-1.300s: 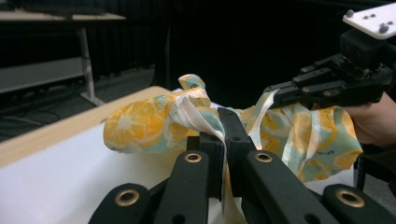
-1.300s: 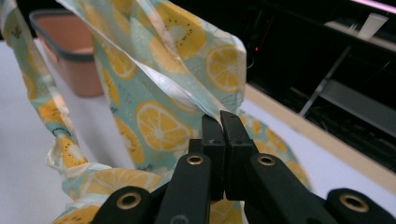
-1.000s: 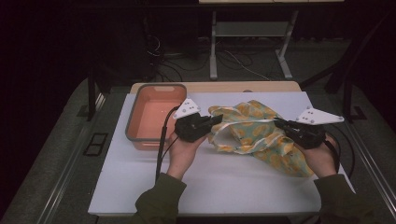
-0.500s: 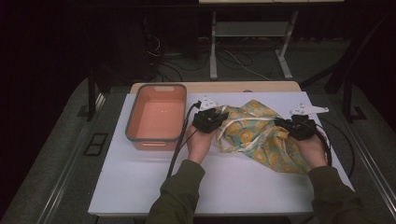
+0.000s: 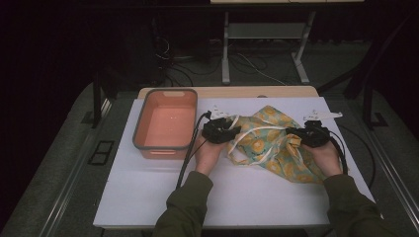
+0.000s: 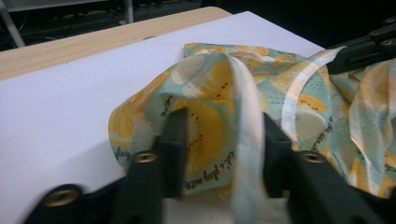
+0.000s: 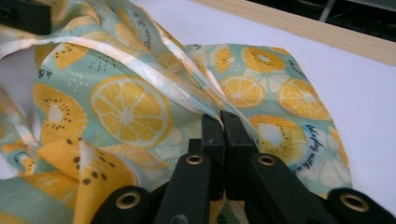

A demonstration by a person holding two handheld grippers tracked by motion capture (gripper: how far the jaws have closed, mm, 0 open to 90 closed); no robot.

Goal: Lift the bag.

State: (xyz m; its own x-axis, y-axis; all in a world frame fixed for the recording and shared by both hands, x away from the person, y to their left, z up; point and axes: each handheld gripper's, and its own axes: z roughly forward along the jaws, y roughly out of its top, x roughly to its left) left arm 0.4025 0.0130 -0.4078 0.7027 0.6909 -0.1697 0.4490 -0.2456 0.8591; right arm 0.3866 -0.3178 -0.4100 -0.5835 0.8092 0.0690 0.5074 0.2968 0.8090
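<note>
Setting the fruit-print cloth down on the counter

The right gripper [image 7: 223, 122] has its jaws clenched on a fold of the cloth [image 7: 126, 107], which spreads ahead of them and to both sides on the white counter [image 7: 369, 107]. The left gripper [image 6: 222, 133] has just been opening its jaws: they stand apart with a bunch of cloth and a white ribbon [image 6: 243, 116] between them, apparently let go. Beyond the left hand sits an orange tub [image 5: 165, 123]. Judged next: free the right jaws too, or regrip to fold.
</note>
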